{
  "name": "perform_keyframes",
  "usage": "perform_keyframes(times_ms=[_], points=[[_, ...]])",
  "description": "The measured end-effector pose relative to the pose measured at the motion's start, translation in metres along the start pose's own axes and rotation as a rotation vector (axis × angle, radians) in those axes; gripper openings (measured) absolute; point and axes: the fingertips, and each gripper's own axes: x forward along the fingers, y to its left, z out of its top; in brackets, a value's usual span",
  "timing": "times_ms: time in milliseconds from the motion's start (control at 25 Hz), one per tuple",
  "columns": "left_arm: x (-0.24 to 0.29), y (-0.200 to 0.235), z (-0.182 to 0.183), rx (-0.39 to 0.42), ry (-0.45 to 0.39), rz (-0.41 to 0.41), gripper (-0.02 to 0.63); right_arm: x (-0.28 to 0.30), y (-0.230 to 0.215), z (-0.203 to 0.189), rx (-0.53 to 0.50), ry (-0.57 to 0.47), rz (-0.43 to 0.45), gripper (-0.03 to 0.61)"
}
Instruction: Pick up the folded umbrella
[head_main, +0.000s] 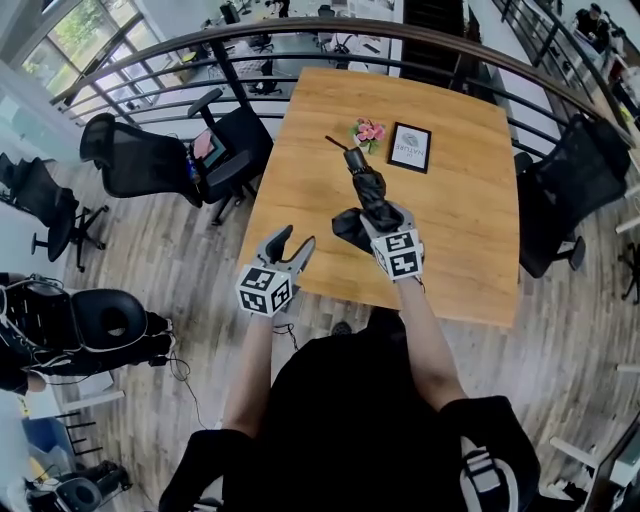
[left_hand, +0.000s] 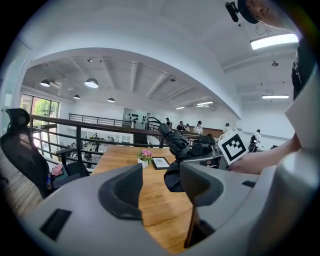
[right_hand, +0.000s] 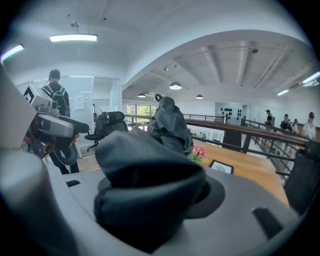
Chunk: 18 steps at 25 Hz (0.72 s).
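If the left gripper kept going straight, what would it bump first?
Probably the wooden table: its top fills the gap between the left gripper's open jaws. The umbrella hangs just right of that line.

Black office chairs (head_main: 140, 165) flank a wooden table (head_main: 470, 220) beside a curved railing (head_main: 222, 65) on plank flooring (head_main: 170, 260).

Nothing can be read as a word or number. The framed card (head_main: 409, 147) on the desk (head_main: 470, 230), just beside the pink flowers (head_main: 368, 131), bears a pale emblem and print too small to read. The marker cube (head_main: 400, 254) on the right hand-held gripper (head_main: 373, 214) and the one on the left hand-held gripper (head_main: 290, 243) show black-and-white square patterns, no letters.
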Motion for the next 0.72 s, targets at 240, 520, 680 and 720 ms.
perform_keyframes(times_ms=[240,520,680,720], points=[[0.001,-0.003,0.007,-0.001,-0.013,-0.011,0.252,-0.007,-0.001,0.008,-0.022,-0.005,-0.009,0.264],[0.004,-0.005,0.008,0.001,-0.017,-0.02,0.252,-0.01,-0.002,0.012,-0.031,-0.007,-0.014,0.264],[0.002,-0.005,0.01,-0.001,-0.025,-0.022,0.252,-0.012,-0.001,0.013,-0.042,-0.01,-0.015,0.264],[0.002,-0.005,0.01,-0.002,-0.027,-0.023,0.252,-0.012,-0.001,0.013,-0.043,-0.01,-0.017,0.264]])
